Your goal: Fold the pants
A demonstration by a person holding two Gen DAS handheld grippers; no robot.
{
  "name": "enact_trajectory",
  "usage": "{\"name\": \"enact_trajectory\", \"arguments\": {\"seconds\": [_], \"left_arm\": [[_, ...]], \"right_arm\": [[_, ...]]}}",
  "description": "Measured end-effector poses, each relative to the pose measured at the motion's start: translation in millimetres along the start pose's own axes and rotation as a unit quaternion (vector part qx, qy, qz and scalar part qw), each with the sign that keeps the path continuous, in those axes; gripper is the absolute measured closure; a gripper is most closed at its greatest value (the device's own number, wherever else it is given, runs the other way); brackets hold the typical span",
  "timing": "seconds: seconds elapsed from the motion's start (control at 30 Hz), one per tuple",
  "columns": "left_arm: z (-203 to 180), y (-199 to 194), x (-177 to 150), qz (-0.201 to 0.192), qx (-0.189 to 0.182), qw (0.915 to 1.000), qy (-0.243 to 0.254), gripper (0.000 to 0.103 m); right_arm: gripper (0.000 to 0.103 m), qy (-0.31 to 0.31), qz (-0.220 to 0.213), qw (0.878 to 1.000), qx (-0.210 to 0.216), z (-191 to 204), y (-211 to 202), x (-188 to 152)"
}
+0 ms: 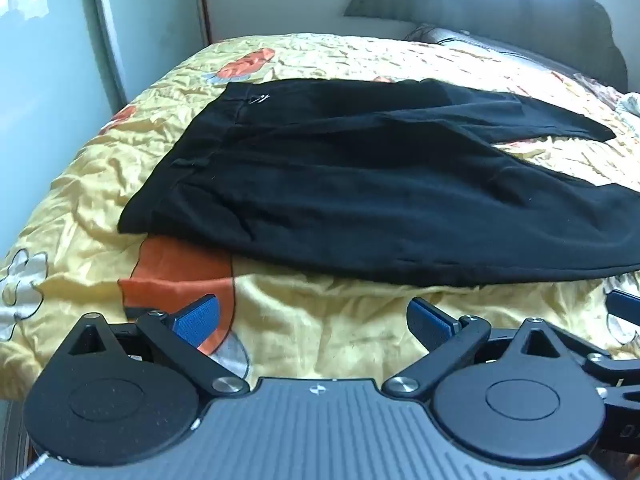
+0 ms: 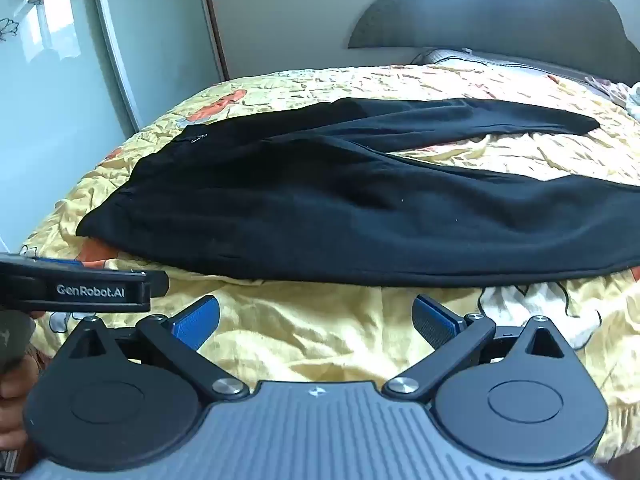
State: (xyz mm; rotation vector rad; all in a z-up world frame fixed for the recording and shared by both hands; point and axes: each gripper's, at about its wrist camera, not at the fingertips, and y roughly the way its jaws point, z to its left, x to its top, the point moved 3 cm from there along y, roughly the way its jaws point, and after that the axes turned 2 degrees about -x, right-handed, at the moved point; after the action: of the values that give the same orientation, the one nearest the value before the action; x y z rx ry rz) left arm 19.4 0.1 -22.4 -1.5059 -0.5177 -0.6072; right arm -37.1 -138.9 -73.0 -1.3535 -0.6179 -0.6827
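Black pants (image 1: 360, 200) lie spread flat on a bed, waistband at the left, the two legs running to the right and splayed apart. They also show in the right wrist view (image 2: 340, 208). My left gripper (image 1: 314, 322) is open and empty, hovering over the bedspread just short of the pants' near edge. My right gripper (image 2: 316, 322) is open and empty too, just short of the near leg's edge. The left gripper's finger (image 2: 80, 290) shows at the left of the right wrist view.
The yellow bedspread (image 1: 320, 340) with orange and white flowers is crumpled. A grey headboard (image 1: 500, 8) and a pillow (image 1: 452, 38) are at the far right. A mirrored wardrobe door (image 2: 60, 60) stands to the left of the bed.
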Motion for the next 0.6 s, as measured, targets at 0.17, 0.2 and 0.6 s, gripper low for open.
{"name": "enact_trajectory", "arguments": {"seconds": [0.17, 0.2, 0.6], "left_arm": [[-0.2, -11.7, -13.6, -0.029, 0.005, 0.9996, 0.004, 0.002], [2.4, -13.9, -16.0, -0.036, 0.001, 0.9994, 0.000, 0.002], [-20.3, -16.2, -18.5, -0.010, 0.009, 0.9998, 0.017, 0.002]], "right_arm": [[0.000, -0.005, -0.009, 1.000, 0.004, 1.5, -4.4, -0.2], [0.000, -0.007, -0.012, 1.000, -0.001, 4.2, -7.7, -1.9], [0.000, 0.017, -0.028, 0.999, -0.002, -3.0, -27.3, -4.0]]}}
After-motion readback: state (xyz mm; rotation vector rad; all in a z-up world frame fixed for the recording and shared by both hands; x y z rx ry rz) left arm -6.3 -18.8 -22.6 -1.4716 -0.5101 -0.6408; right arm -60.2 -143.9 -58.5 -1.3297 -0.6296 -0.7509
